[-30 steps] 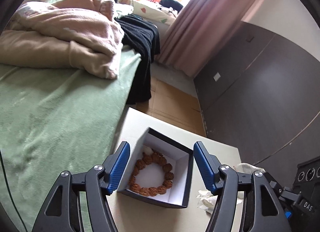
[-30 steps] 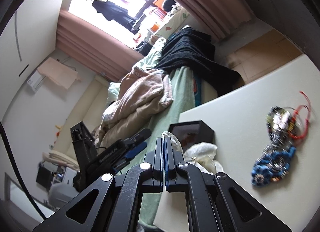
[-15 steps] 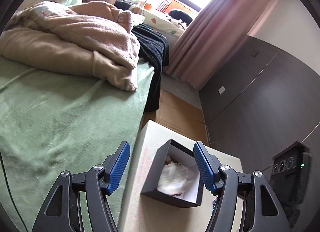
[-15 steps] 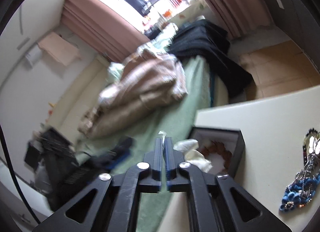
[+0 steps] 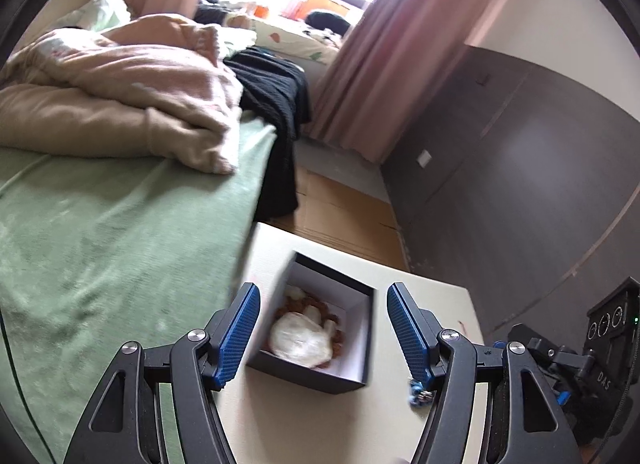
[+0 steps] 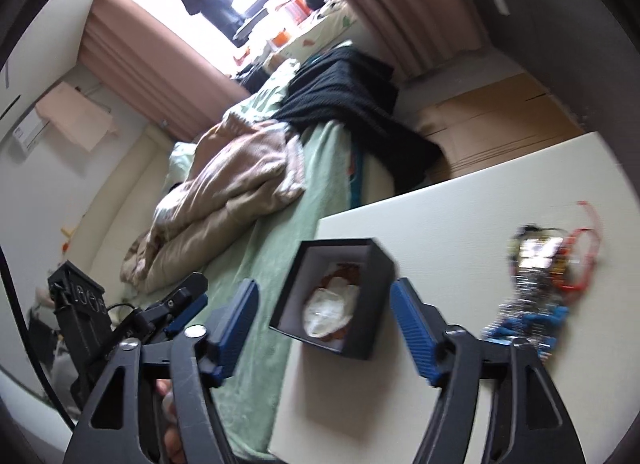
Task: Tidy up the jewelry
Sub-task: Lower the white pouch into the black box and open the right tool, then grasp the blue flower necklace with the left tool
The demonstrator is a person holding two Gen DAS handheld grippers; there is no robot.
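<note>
My left claw [image 5: 322, 338] is spread wide with nothing in it, its blue pads either side of the black box [image 5: 316, 324] but clear of its walls. My right claw [image 6: 324, 334] is just as wide open and empty, framing the same box [image 6: 340, 296] from the other side without touching it.

The box sits open on the pale counter [image 5: 312, 424], near the corner that meets the bed. Inside its white lining lies a crumpled piece of white tissue [image 5: 300, 338], covering most of a brown beaded bracelet [image 5: 336, 328]; only parts of the bead ring show around the tissue's edges. From the right wrist view the tissue [image 6: 330, 310] and a few reddish-brown beads [image 6: 348, 270] show the same way.

Further along the counter [image 6: 460, 232], well apart from the box, rests a blurred heap of jewelry [image 6: 536, 292] with blue, silvery and red pieces; I cannot tell them apart.

Beyond the counter is the bed with its green sheet [image 5: 100, 232], a rumpled beige blanket [image 5: 120, 96] and a black garment [image 5: 276, 104] draped over its end, then pink curtains [image 5: 384, 64] by the bright window.
</note>
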